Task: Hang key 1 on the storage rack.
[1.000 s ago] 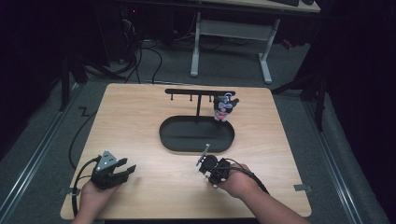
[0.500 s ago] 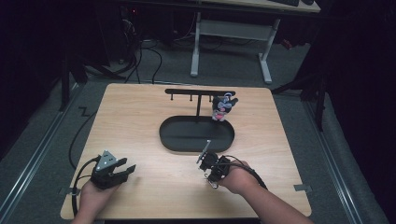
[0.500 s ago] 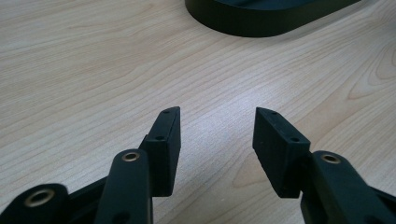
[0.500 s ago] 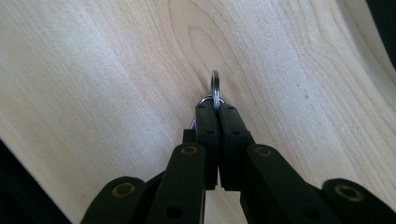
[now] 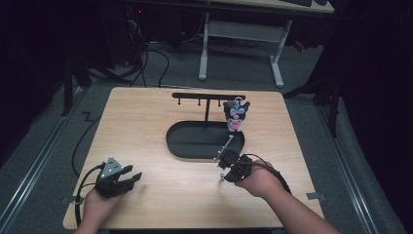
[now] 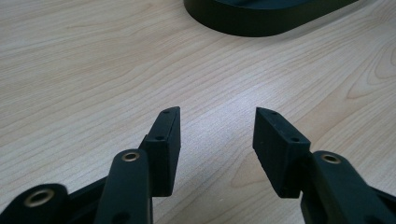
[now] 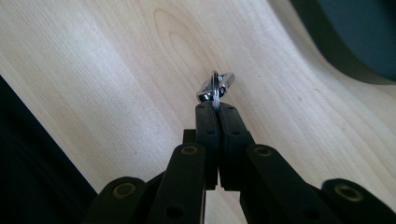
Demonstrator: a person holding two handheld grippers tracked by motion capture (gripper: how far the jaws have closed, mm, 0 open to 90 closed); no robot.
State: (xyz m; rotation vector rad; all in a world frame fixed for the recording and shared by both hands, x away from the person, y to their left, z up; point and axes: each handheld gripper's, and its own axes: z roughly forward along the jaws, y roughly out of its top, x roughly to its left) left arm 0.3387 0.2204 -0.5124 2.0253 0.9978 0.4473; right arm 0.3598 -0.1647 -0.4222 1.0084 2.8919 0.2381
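Lower right of centre in the high view, the right gripper [image 5: 225, 168] has just been closing and is clamped on a small metal ring [image 7: 215, 87], held just above the table [image 5: 146, 122] beside the black tray [image 5: 195, 146]. At lower left, the left gripper [image 5: 127, 178] rests with jaws apart, nothing between them

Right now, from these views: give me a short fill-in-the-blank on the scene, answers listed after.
1. The right gripper is shut on a small ____ clasp.
2. The left gripper has its jaws ____ above the bare table.
3. The plush keychain hangs from the ____ end of the black rack.
Missing words: metal; open; right
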